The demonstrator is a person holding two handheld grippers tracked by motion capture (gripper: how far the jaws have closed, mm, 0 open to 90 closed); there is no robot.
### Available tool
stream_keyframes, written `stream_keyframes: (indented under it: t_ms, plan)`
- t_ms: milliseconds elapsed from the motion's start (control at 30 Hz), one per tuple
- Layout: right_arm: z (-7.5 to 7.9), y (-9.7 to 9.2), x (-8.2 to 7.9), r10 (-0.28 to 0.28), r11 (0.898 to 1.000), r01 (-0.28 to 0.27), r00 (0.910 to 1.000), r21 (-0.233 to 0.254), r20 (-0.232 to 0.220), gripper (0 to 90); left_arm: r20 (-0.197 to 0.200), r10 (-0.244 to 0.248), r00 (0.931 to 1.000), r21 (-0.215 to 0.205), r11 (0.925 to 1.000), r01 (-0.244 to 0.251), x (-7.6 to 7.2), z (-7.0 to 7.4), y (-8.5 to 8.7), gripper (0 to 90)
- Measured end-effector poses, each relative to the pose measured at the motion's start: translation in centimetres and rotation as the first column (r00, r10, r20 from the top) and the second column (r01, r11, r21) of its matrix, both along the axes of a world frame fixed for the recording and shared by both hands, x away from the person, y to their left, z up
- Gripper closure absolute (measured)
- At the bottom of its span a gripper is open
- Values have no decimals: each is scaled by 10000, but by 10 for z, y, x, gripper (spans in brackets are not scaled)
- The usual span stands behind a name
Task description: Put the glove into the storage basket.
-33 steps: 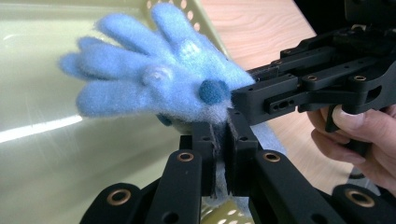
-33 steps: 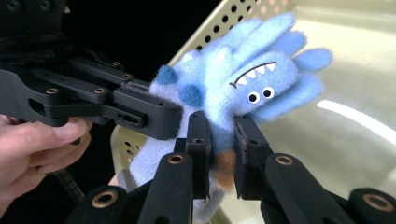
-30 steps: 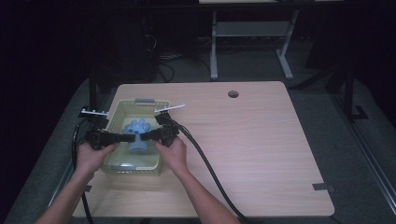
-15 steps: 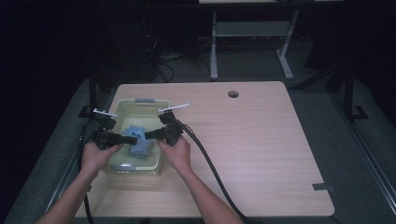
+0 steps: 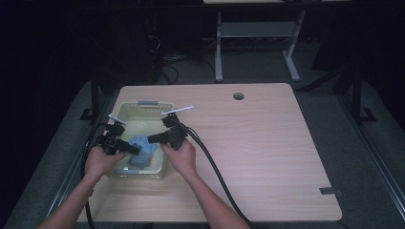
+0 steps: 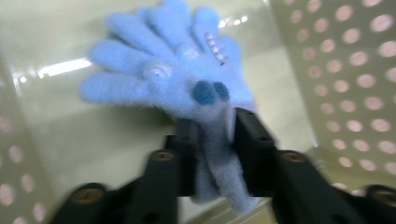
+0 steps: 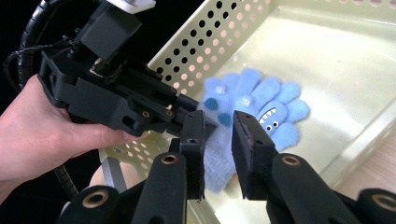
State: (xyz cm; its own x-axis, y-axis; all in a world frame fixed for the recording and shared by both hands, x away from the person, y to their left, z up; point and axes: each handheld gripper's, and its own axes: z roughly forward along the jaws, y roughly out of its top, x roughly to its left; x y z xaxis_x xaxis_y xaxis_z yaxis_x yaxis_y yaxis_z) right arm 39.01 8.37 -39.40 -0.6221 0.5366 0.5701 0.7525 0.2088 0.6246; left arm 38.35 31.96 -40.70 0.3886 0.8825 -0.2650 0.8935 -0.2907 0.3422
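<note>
A pair of fuzzy blue gloves (image 5: 143, 149) with a monster face lies on the floor of a pale yellow perforated basket (image 5: 125, 109) at the table's left. My left gripper (image 5: 135, 150) reaches in from the left. Its jaws have just been opening, and in the left gripper view (image 6: 212, 140) they flank the grey cuff of the glove (image 6: 177, 74) loosely. My right gripper (image 5: 152, 139) comes in from the right. In the right gripper view (image 7: 218, 140) its jaws have just been opening a little and stand narrowly apart over the cuff of the glove (image 7: 266, 100), close to the left gripper (image 7: 205, 114).
The basket's holed walls (image 7: 210, 37) rise close around both grippers. A grey handle (image 5: 148, 102) sits on its far rim. Black cables (image 5: 215, 167) trail back across the wooden table (image 5: 267, 143), which has a round hole (image 5: 238, 96) near its far edge.
Both hands have come down and toward the near end of the basket with the gloves. The left jaws have parted from the cuff.
</note>
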Motion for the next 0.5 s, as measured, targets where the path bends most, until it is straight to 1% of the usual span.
stream_keyframes:
  t_ms: [33, 67, 100, 167, 200, 233, 300, 333, 367, 433, 467, 500]
  plan:
    - [0, 0, 0, -8, 10000, 8, 10000, -6, -8, 741, -3, -5, 10000, 135, 9999, 5, 0, 1, 2, 575]
    - [1, 0, 0, -50, 10000, 50, 10000, 18, -36, 740, 20, 113, 9999, 131, 9999, -113, 0, 2, 3, 557]
    - [2, -1, 0, -58, 10000, 58, 10000, -23, -6, 740, 136, 244, 9996, 211, 9995, -247, 1, 4, 5, 543]
    - [2, -2, -1, -22, 10000, 23, 9999, -72, 103, 739, 292, 338, 9990, 50, 9994, -339, 0, 8, 7, 556]
    - [3, -3, -1, -39, 10000, 40, 9999, -91, 116, 738, 404, 298, 9987, 56, 9995, -301, 0, 11, 8, 588]
    - [4, -4, -2, -33, 9999, 36, 9999, -136, 157, 736, 551, 155, 9984, 116, 9998, -161, 0, 14, 8, 663]
    - [5, -5, -2, -63, 9999, 66, 9997, -147, 224, 736, 592, 55, 9982, 259, 9996, -71, 0, 15, 5, 741]
    - [5, -6, -2, -59, 9999, 64, 9996, -157, 276, 736, 558, 19, 9984, 285, 9996, -35, 1, 13, 3, 757]
    - [6, -8, -2, -95, 9999, 98, 9997, -134, 234, 736, 476, -6, 9989, 421, 9991, -14, 3, 10, -1, 760]
    - [6, -10, -2, -62, 9999, 65, 9996, -111, 289, 734, 289, -96, 9995, 618, 9981, 78, 5, 6, -4, 769]
    - [6, -11, -2, -78, 9999, 81, 9994, -90, 340, 732, 91, -284, 9996, 896, 9956, 274, 8, 2, -6, 770]
    - [7, -12, -3, -125, 9998, 128, 9997, -118, 229, 732, -38, -350, 9994, 1110, 9932, 352, 10, -2, -9, 770]
